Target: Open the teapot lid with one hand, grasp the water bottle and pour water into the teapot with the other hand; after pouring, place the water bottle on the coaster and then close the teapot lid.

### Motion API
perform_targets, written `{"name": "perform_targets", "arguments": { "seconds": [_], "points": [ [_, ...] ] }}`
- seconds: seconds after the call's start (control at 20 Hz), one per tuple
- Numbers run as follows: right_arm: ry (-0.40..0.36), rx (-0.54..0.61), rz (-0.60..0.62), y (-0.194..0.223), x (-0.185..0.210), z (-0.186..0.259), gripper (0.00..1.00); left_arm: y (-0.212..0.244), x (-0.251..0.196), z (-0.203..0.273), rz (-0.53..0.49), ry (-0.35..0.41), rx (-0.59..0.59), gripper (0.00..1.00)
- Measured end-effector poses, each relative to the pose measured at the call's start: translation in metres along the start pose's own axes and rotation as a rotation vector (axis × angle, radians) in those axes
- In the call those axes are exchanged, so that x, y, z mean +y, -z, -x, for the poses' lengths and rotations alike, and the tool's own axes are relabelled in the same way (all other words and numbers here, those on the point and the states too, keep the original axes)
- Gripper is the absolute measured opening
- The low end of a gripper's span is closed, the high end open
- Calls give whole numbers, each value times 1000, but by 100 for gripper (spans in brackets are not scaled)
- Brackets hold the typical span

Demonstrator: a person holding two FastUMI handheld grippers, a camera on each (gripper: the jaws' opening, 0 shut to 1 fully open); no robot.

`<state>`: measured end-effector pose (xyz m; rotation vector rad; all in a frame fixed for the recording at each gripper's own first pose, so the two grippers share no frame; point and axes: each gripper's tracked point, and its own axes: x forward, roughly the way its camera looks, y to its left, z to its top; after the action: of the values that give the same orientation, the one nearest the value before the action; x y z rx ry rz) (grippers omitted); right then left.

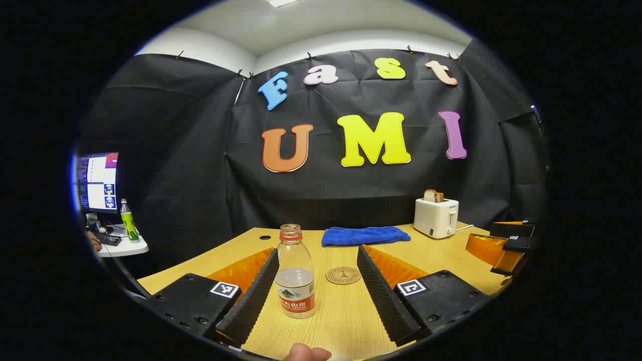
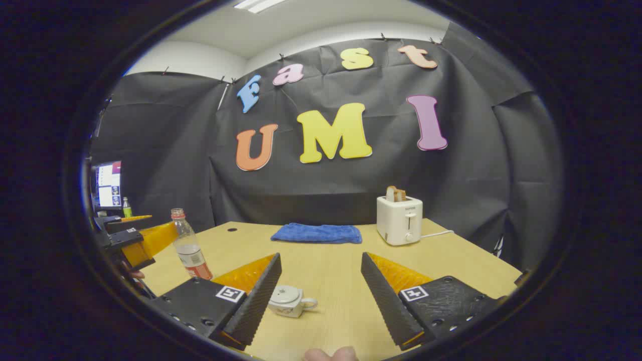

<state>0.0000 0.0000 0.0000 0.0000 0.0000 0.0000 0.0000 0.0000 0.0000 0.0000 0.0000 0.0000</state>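
While both grippers hang spread wide over the wooden table (image 2: 331, 271), nothing is grasped. Between the left gripper (image 1: 316, 296) fingers stands the uncapped water bottle (image 1: 295, 273), near the left one; the round coaster (image 1: 343, 275) lies just beyond. Ahead of the right gripper (image 2: 318, 296), a small white teapot (image 2: 288, 301) sits lidded beside its left finger. Farther back rest a blue towel (image 2: 317, 233) and a white toaster (image 2: 399, 218) holding bread.

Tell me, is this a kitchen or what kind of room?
Probably a booth for recording tasks, not a real kitchen: black cloth walls, one wooden table with a toaster on it, and a computer desk beside it.
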Motion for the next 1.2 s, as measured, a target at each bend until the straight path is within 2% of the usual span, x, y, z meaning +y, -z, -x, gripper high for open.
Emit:
{"name": "perform_targets", "arguments": {
  "seconds": [0.4,0.9,1.2],
  "points": [
    [-29,22,76,13,17,-2,96,9,12,1,36,-18,23,99],
    [-21,47,86,30,26,-5,96,22,17,1,31,-11,37,98],
    [-36,109,73,63,44,-28,96,32,25,5,37,-12,58,98]
  ]
}}
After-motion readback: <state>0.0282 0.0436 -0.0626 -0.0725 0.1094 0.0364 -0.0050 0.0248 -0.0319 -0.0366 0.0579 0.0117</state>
